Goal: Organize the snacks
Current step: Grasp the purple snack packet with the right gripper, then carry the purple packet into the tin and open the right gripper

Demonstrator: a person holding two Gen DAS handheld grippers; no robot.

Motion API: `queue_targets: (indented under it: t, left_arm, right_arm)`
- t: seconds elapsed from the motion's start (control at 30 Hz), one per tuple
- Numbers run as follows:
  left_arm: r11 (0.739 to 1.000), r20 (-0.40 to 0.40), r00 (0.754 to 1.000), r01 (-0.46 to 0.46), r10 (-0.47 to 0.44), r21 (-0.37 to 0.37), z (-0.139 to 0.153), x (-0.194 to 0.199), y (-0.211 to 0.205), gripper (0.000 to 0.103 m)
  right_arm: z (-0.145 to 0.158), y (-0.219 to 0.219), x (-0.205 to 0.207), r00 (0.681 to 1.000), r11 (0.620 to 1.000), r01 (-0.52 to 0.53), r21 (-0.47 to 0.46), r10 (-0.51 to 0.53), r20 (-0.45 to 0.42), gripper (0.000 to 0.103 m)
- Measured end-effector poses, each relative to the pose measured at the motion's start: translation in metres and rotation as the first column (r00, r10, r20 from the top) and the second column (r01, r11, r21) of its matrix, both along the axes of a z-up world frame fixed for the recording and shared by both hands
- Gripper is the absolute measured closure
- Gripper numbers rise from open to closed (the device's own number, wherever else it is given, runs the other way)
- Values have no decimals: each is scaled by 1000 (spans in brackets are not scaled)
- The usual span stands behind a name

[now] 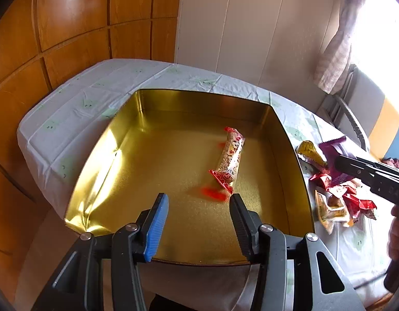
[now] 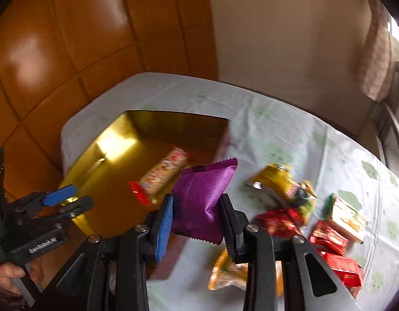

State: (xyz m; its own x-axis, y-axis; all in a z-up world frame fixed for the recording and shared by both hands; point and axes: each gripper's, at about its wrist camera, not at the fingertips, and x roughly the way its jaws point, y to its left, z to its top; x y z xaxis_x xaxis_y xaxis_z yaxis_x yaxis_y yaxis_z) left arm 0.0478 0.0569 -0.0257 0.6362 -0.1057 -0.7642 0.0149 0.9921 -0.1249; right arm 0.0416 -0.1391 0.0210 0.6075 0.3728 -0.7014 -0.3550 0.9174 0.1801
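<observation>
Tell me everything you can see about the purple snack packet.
The purple packet is a shiny foil pouch with crimped, zigzag-cut ends. It looks puffy and sealed. The right gripper pinches its lower half, so it stands tilted in the air above the edge of the gold tin, touching nothing else.

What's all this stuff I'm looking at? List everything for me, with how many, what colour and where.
tin: one, gold inside, open, on the table
roll snack: one, tan with red ends, lying in the tin
purple packet: one, held above the table beside the tin
loose snacks: a pile, count unclear, red, yellow and orange, on the cloth right of the tin
tablecloth: one, white with pale green print, over the table
wood panelling: orange-brown, behind the table
curtain: one, pale checked, by the window
left tongs: open, empty, over the tin
right tongs: shut on the purple packet
</observation>
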Motion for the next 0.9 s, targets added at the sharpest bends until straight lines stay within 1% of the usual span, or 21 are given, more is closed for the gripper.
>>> queue_targets:
  t: [0.1,0.23,0.37,0.4,0.47,0.57,0.63,0.77,0.9]
  left_arm:
    - [1000,15,1000,-17,17,6,4,-4,5,48]
    - [999,23,999,-35,35,5,6,-7,14,48]
    - [998,23,998,-60,60,-1,5,-10,24,48]
    - [998,22,998,-65,65,-2,5,-11,26,48]
    - [997,20,997,-77,78,-3,3,-13,31,48]
    - [996,17,996,-90,90,-7,2,-14,37,48]
    - [996,20,996,-91,91,-7,3,-14,38,48]
    - [997,21,997,-79,79,-6,1,-14,36,48]
    - [999,26,999,-43,43,3,4,-14,26,48]
  right_arm:
    - [3,26,-3,998,998,-57,-2,57,-4,68]
    - [-7,59,0,993,993,-111,-31,109,-42,67]
    - [-18,81,8,989,990,-129,-60,124,-85,66]
    - [-19,86,7,988,989,-132,-67,125,-93,63]
    - [-26,89,11,990,989,-107,-98,97,-102,63]
    - [-32,83,12,991,992,-92,-90,82,-107,63]
    - [-31,76,10,993,993,-75,-89,66,-96,63]
    - [-22,57,3,997,998,-38,-52,34,-64,63]
    - [-11,25,-8,999,1000,22,-16,-23,-33,63]
